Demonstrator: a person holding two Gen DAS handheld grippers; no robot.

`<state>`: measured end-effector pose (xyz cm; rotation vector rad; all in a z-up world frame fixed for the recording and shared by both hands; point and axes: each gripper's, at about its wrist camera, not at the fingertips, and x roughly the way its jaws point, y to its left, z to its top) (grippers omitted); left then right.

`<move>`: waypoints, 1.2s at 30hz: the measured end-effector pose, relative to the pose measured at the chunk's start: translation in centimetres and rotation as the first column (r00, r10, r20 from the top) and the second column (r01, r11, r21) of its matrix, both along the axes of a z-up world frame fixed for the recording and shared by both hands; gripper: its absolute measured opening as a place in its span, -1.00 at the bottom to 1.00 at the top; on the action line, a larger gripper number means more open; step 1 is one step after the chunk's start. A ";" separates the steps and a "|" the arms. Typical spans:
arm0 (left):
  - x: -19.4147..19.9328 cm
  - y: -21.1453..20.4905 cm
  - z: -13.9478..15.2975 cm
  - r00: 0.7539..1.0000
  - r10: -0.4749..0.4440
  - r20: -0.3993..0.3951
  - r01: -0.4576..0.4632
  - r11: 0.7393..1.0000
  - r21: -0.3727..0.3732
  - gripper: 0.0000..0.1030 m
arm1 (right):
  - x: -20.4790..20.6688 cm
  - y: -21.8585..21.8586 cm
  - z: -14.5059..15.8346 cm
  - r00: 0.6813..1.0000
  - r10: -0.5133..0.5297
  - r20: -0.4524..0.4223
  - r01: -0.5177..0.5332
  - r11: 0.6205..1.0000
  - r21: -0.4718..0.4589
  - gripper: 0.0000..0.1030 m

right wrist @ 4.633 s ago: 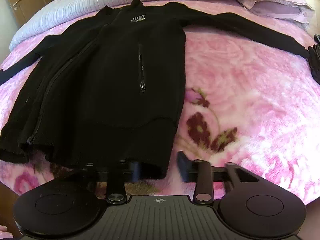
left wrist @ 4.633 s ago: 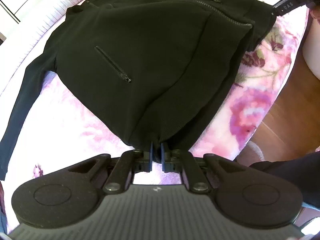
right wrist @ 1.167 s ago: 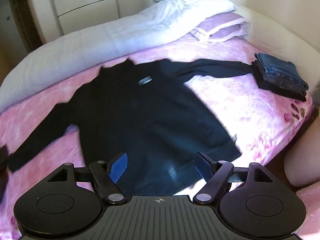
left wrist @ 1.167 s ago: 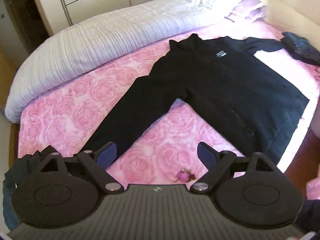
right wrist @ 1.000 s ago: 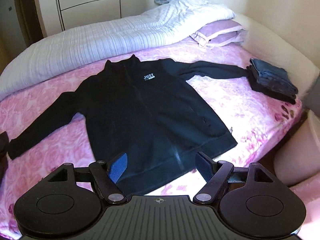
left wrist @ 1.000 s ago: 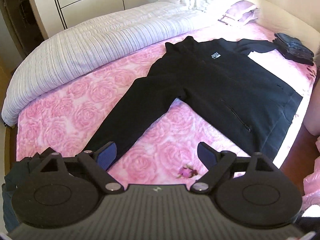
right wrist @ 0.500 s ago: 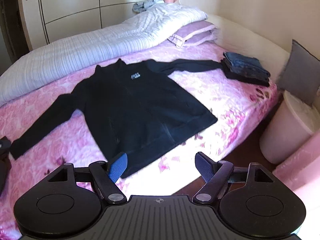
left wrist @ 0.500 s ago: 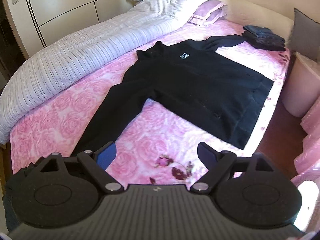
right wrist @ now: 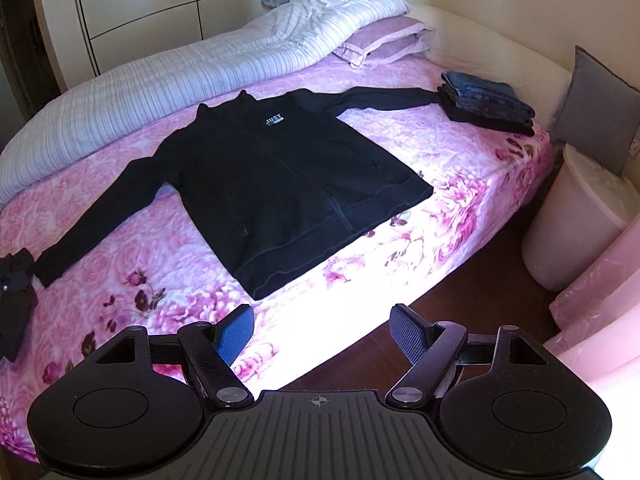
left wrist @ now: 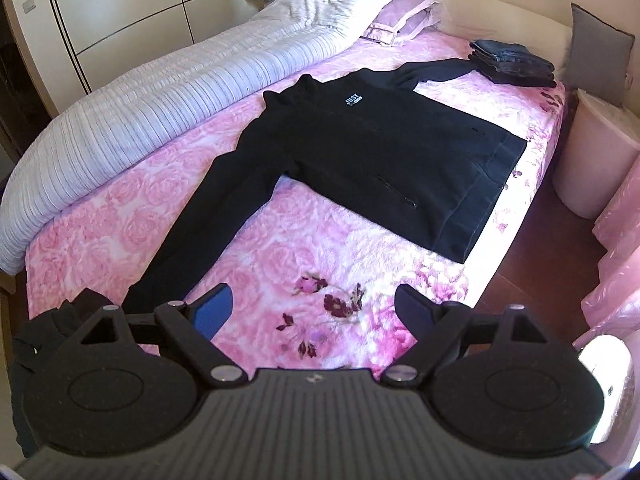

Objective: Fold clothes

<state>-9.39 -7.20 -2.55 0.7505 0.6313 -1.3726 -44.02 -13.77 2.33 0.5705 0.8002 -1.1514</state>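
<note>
A black zip jacket (left wrist: 384, 148) (right wrist: 288, 184) lies flat and face up on the pink rose bedspread (left wrist: 304, 232) (right wrist: 440, 148), both sleeves spread out to the sides, its hem near the bed's front edge. My left gripper (left wrist: 310, 310) hangs open over the bedspread well short of the jacket, with one sleeve's cuff just left of its left finger. My right gripper (right wrist: 322, 334) is open too, above the bed's front edge and the floor, nothing between its blue pads (right wrist: 236, 332).
A folded stack of dark clothes (left wrist: 512, 62) (right wrist: 486, 104) sits at the far right end of the bed, touching one sleeve end. A striped duvet (left wrist: 168, 92) and pillow (right wrist: 380, 44) line the back. Another dark garment (right wrist: 14, 300) lies at the left. A round pale tub (right wrist: 572, 216) stands on the wooden floor.
Both grippers pulled back from the bed, so the jacket looks smaller and farther. Both were shut on the jacket's hem several seconds ago and now stand open and empty.
</note>
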 end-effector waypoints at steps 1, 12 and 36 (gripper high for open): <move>-0.1 0.1 0.1 1.000 0.000 0.003 0.000 1.000 -0.005 0.67 | 0.1 0.0 0.1 1.000 0.004 -0.002 -0.004 1.000 -0.004 0.51; 0.7 1.1 -0.1 0.999 0.043 0.015 -0.043 0.999 0.011 0.66 | 2.1 -0.3 -0.5 0.997 0.075 -0.010 -0.075 0.997 -0.007 0.51; 10.5 3.9 -5.1 0.972 0.217 0.090 -0.224 0.972 0.076 0.67 | 16.8 -2.6 -5.6 0.877 0.476 -0.070 -0.476 0.879 0.012 0.51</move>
